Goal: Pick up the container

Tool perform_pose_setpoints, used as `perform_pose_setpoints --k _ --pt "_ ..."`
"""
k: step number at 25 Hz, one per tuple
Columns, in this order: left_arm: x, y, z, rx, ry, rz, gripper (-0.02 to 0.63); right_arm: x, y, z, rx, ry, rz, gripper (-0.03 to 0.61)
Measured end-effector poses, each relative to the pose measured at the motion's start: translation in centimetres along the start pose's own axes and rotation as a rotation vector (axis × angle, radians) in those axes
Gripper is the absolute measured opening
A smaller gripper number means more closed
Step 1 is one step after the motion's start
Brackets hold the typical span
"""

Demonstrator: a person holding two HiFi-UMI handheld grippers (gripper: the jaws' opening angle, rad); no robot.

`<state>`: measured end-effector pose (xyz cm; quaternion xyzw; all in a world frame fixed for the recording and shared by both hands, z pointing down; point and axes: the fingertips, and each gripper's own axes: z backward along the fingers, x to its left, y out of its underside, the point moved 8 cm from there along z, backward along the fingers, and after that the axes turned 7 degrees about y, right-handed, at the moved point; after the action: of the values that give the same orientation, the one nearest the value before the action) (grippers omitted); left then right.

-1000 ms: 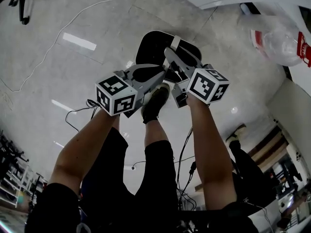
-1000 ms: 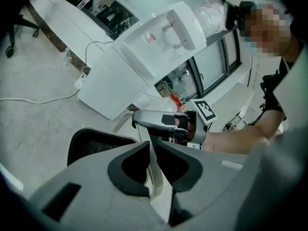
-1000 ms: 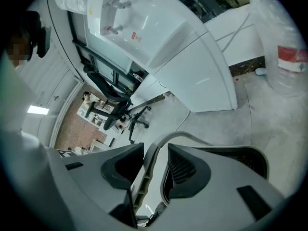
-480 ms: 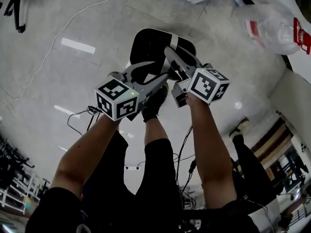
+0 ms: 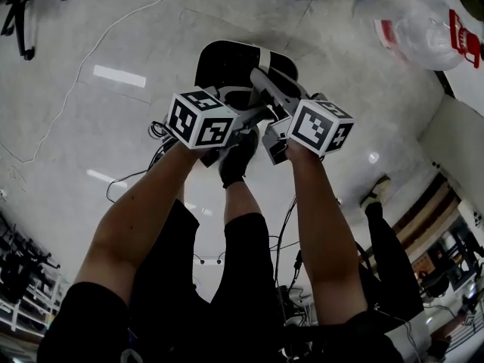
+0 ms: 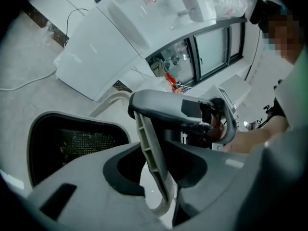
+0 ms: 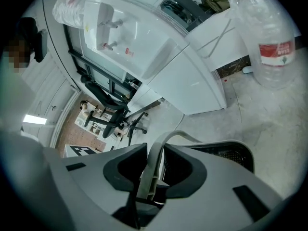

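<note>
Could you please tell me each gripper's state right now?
Left hand-held gripper: just closing around handle; contact unclear.
Right hand-held gripper: just closing, pressing on handle.

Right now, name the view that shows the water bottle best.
Right gripper view: the water bottle shows large, red label clear. Head view catches it small at the top edge; left gripper view misses it.

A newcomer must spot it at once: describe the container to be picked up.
On the pale floor, straight ahead of the person's black shoe, is the container. It is a black mesh-walled basket with a grey arched handle; the plastic jug nearby is clear and red-labelled.
</note>
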<state>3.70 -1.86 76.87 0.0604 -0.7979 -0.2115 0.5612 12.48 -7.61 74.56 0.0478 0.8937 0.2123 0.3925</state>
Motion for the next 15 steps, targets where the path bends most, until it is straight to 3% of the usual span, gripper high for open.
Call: perform_pose_setpoints --k 7,15 --pt "-1.0 1.1 0.7 0.016 -0.048 0.026 0.104 1.2 0.6 1.4 0.052 0.034 0.162 0.110" --pt "-6.3 0.8 4.7 -0.059 -0.058 0.040 0.100 4.9 0.0 7.5 -0.055 0.062 0.187 0.124"
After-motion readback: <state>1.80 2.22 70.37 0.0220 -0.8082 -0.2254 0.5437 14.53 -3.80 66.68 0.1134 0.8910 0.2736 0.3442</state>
